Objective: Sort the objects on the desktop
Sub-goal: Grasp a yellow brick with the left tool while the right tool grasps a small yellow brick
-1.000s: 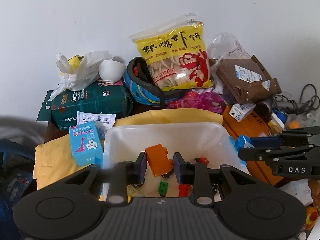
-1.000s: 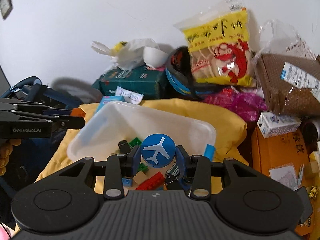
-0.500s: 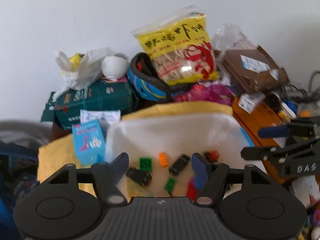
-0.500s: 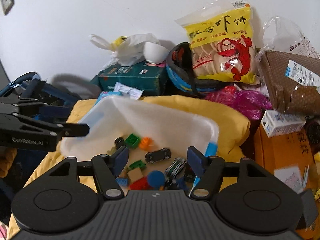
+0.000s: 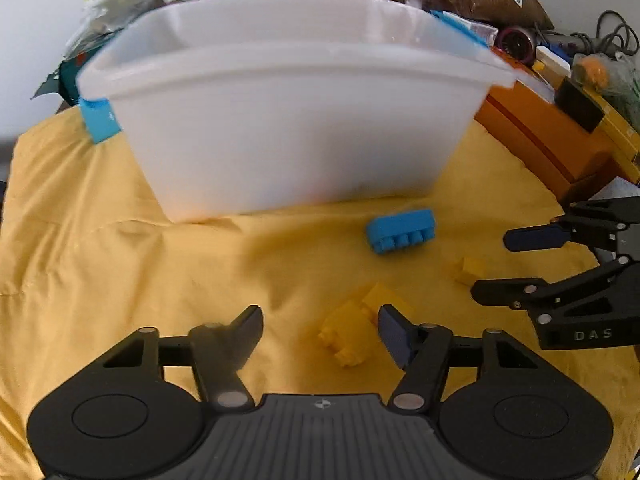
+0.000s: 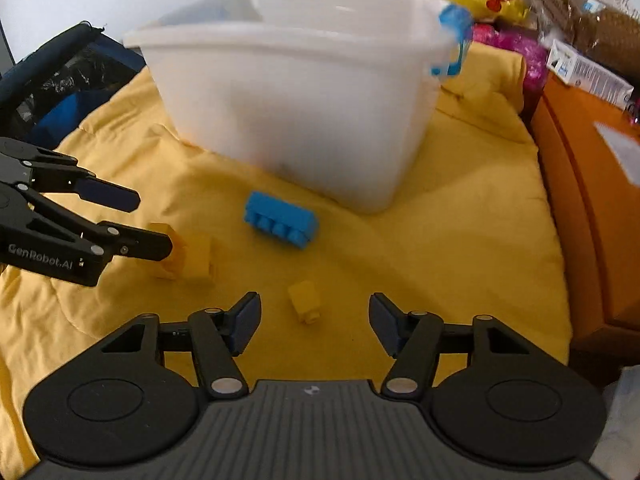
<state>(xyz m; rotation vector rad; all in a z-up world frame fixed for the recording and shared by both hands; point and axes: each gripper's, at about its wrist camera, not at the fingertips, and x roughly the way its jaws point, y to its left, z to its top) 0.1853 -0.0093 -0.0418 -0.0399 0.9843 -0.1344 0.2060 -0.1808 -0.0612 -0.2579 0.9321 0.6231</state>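
1. Your left gripper [image 5: 320,330] is spread wide and holds nothing; it sits low over the yellow cloth [image 5: 120,280], with a cluster of yellow plastic building bricks [image 5: 356,328] just ahead between its fingers.
2. Your right gripper [image 6: 314,322] is also spread and empty, with a small yellow plastic brick [image 6: 305,302] lying between its fingertips.
3. A blue studded plastic brick [image 6: 282,225] lies on its side on the cloth, near the front wall of the white plastic bin with blue clip handles [image 6: 304,92].
4. An orange box [image 5: 540,128] stands to the right of the bin.

A plain yellow cloth [image 5: 120,264] carries a white bin [image 5: 296,128] (blue clips), one blue brick [image 5: 401,231] and yellow bricks [image 5: 352,336].
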